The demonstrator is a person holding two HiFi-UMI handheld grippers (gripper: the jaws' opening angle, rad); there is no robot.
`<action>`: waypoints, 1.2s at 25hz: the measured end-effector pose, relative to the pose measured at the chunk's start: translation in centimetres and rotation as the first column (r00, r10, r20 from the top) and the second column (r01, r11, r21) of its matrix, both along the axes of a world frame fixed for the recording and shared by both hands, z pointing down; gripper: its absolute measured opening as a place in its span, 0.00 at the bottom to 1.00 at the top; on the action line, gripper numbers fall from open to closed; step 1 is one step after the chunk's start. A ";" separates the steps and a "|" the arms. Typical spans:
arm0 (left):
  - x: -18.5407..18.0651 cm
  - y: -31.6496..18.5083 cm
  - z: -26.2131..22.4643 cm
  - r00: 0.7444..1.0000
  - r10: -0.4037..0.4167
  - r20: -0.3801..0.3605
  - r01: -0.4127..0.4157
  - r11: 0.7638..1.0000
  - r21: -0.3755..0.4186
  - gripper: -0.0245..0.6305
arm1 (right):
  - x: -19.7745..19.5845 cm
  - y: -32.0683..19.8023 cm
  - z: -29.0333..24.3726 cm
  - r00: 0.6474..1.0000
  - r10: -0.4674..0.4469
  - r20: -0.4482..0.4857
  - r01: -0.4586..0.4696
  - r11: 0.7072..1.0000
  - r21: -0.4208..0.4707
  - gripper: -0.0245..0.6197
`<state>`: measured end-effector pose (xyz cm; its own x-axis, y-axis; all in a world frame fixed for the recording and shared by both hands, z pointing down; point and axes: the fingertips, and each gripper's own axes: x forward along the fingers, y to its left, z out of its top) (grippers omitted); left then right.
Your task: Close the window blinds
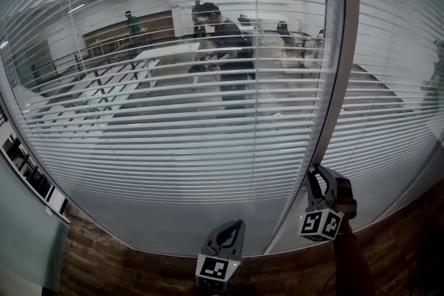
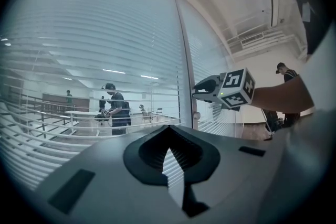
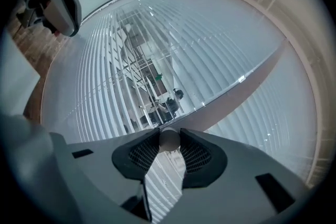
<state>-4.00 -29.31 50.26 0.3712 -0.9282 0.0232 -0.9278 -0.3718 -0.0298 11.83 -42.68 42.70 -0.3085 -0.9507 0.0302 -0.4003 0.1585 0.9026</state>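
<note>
White slatted blinds (image 1: 173,114) hang behind glass, their slats tilted partly open so the room beyond shows through. A pale upright frame post (image 1: 334,80) divides two panes. My right gripper (image 1: 316,175) reaches level to that post. In the right gripper view its jaws are shut on a small round grey knob (image 3: 169,140), with one ribbed pad on each side. My left gripper (image 1: 234,227) hangs lower and to the left, short of the glass. Its jaws (image 2: 168,128) meet at the tips with nothing between them.
A second pane of blinds (image 1: 395,80) lies right of the post. Wood-patterned floor (image 1: 104,267) runs along the bottom of the glass. A pale panel (image 1: 28,239) stands at the lower left. A person (image 2: 286,73) stands in the background at the right.
</note>
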 end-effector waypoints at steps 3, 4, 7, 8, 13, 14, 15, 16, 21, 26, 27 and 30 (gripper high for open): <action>0.0 0.1 0.0 1.000 0.001 -0.003 -0.001 1.000 -0.003 0.04 | 0.1 0.0 -0.2 0.997 0.001 0.081 0.002 0.999 -0.033 0.24; 0.0 0.1 0.0 1.000 0.001 -0.004 -0.001 1.000 -0.004 0.04 | 0.1 0.0 -0.2 0.993 0.002 0.115 0.003 0.999 -0.046 0.24; -0.1 0.2 0.1 1.000 0.002 -0.005 -0.002 1.000 -0.005 0.04 | 0.2 -0.1 -0.4 0.978 0.011 0.209 0.006 0.997 -0.083 0.24; -0.2 0.2 0.1 1.000 0.003 -0.006 -0.003 1.000 -0.005 0.04 | 0.3 0.0 -0.5 0.970 0.013 0.242 0.011 0.995 -0.096 0.24; -0.2 0.3 0.0 1.000 0.007 -0.011 -0.007 1.000 -0.006 0.04 | 0.6 -0.1 -1.0 0.904 0.046 0.425 0.033 0.984 -0.176 0.24; -0.3 0.4 0.0 1.000 0.007 -0.012 -0.007 1.000 -0.007 0.04 | 0.7 -0.2 -1.0 0.884 0.059 0.464 0.037 0.980 -0.194 0.24; -0.3 0.4 0.0 1.000 0.008 -0.012 -0.008 1.000 -0.007 0.04 | 0.9 -0.3 -0.9 0.860 0.073 0.505 0.042 0.976 -0.213 0.24; -0.3 0.4 0.0 1.000 0.009 -0.013 -0.009 1.000 -0.006 0.04 | 1.0 -0.4 -0.8 0.834 0.084 0.546 0.053 0.972 -0.231 0.24; -0.4 0.6 0.1 1.000 0.015 -0.016 -0.015 1.000 -0.005 0.04 | 1.6 -0.8 -0.7 0.700 0.132 0.702 0.125 0.945 -0.303 0.24; -0.7 0.7 0.1 1.000 0.015 -0.018 -0.015 1.000 -0.002 0.04 | 1.9 -1.0 -0.6 0.517 0.201 0.832 0.229 0.904 -0.361 0.24; -0.8 0.8 0.1 1.000 0.016 -0.018 -0.016 1.000 -0.002 0.04 | 2.0 -1.0 -0.6 0.468 0.219 0.856 0.259 0.892 -0.370 0.24; -0.7 0.8 0.1 1.000 0.021 -0.019 -0.021 1.000 -0.001 0.04 | 2.3 -1.2 -0.5 0.303 0.278 0.912 0.353 0.856 -0.378 0.24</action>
<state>-4.72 -28.52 50.32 0.3914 -0.9201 0.0172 -0.9201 -0.3916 -0.0117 14.17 -43.91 42.24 -0.4563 -0.8859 0.0832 -0.8640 0.4187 -0.2795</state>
